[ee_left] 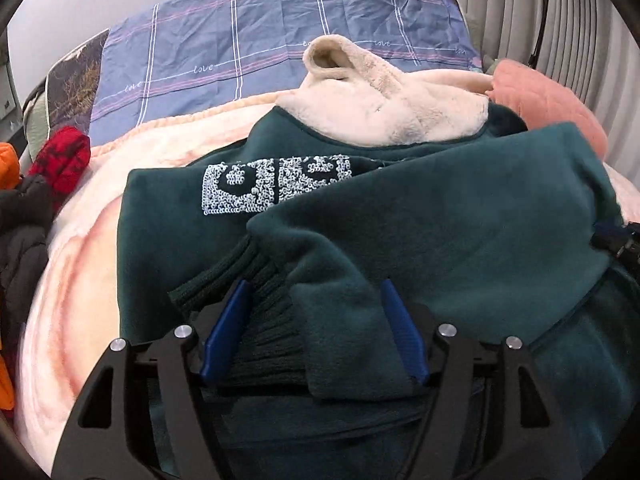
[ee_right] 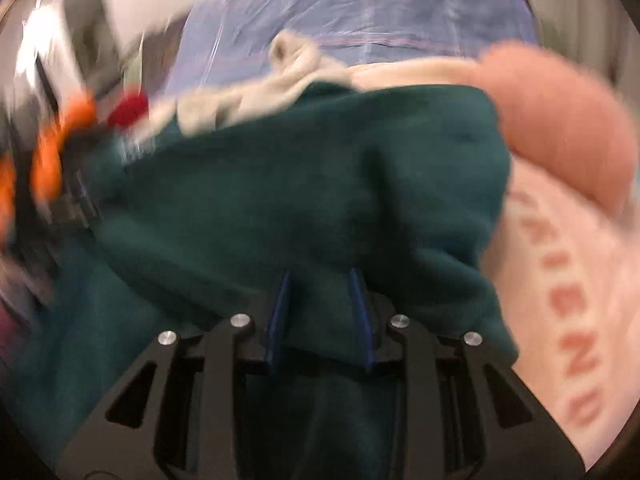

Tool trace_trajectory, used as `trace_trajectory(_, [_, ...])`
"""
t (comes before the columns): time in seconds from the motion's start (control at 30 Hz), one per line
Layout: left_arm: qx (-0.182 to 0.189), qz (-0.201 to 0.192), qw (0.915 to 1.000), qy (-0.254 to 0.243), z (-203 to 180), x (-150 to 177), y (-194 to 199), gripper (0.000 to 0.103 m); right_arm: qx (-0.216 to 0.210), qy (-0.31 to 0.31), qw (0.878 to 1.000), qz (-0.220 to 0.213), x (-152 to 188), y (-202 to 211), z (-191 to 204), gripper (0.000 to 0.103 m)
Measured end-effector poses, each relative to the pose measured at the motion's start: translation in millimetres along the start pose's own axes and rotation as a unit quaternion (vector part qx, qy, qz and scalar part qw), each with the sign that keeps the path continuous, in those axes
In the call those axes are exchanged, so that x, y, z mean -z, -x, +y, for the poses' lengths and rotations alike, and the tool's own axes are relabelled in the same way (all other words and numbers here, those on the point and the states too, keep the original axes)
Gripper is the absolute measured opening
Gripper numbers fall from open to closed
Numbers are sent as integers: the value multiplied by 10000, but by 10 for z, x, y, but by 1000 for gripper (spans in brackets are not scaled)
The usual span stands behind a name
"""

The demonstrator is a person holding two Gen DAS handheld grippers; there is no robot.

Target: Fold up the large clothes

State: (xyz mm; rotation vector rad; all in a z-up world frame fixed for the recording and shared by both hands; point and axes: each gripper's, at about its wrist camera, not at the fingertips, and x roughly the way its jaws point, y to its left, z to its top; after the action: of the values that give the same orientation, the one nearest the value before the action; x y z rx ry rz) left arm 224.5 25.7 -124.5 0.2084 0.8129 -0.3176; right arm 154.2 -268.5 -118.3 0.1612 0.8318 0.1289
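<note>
Sleeve work is the step in hand: the dark green fleece sweatshirt with a cream furry hood (ee_left: 280, 216) lies on the pink plush blanket (ee_left: 80, 264), its ribbed knit cuff (ee_left: 256, 320) folded across the chest. At 6 o'clock the left gripper (ee_left: 314, 300) straddles that cuff, its 2 fingers spread, not pinching. The right gripper (ee_right: 320, 280), in a blurred view, has its fingers drawn close on green fleece. Better to lay the sleeve flat and smooth bunching before releasing.
</note>
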Motion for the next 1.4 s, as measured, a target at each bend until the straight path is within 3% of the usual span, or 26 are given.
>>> trace_trajectory(0.1, [-80,19,10000,-49,-36,-21,-34,70,723,746,9945,-95,56,43,346,32])
trace_trajectory(0.17, [-34,34,10000,-38,-20,-37,29,70,961,1008,9902,-81,47,79,469,33])
trace_trajectory(0.23, [102,31,9999,20,3,-79,144,70,694,814,9942,-55,-70,240,471,52])
trace_trajectory(0.27, [207,10,9998,77,18,-111,199,70,343,646,9972,-124,-167,346,439,73])
trace_trajectory(0.3, [360,-42,9992,157,33,-168,269,70,99,549,9982,-240,-265,411,407,76])
trace_trajectory(0.37, [689,-192,9969,337,40,-324,391,69,-173,464,9980,-387,-506,525,404,77])
trace_trajectory(0.47, [1112,-192,9926,439,-82,-529,374,66,-187,498,9976,-440,-1012,427,416,80])
trace_trajectory(0.5, [1106,-152,9932,341,-151,-548,314,66,-210,428,9983,-327,-1201,283,383,80])
trace_trajectory(0.6, [424,469,9979,-148,-400,-316,-240,68,-270,-154,9995,-8,-1496,-128,184,80])
trace_trajectory(0.67, [278,-1,9990,-341,-466,-185,-219,69,-420,-432,9981,126,-1556,-360,53,80])
trace_trajectory(0.7, [409,-1,9985,-374,-470,-219,-155,70,-491,-545,9972,142,-1580,-428,17,80])
trace_trajectory(0.8, [1083,66,9939,-180,-333,-447,-30,73,-737,-978,9924,98,-1705,-607,-156,80])
trace_trajectory(0.9, [883,-206,9953,333,34,-908,29,73,-866,-1387,9865,-6,-1949,-767,-295,82])
trace_trajectory(1.0, [487,-210,9971,537,293,-1214,-153,74,-742,-1487,9861,50,-2259,-1020,-292,86])
trace_trajectory(1.07, [239,28,9964,808,475,-1391,-444,74,-566,-1281,9898,257,-2412,-1241,-255,87])
trace_trajectory(1.1, [300,277,9926,1146,607,-1480,-664,74,-510,-1302,9893,420,-2469,-1395,-265,87])
trace_trajectory(1.2, [901,840,9761,1790,765,-1663,-1175,77,-835,-1798,9784,579,-2535,-1754,-388,90])
trace_trajectory(1.27, [1118,1058,9722,1765,728,-1740,-1419,85,-934,-1939,9745,640,-2561,-1921,-447,92])
trace_trajectory(1.33, [899,1164,9785,1444,610,-1847,-1633,85,-897,-2068,9701,897,-2583,-2118,-494,92])
trace_trajectory(1.4, [815,1429,9770,1360,537,-1894,-1870,85,-816,-2174,9669,1058,-2575,-2283,-524,91])
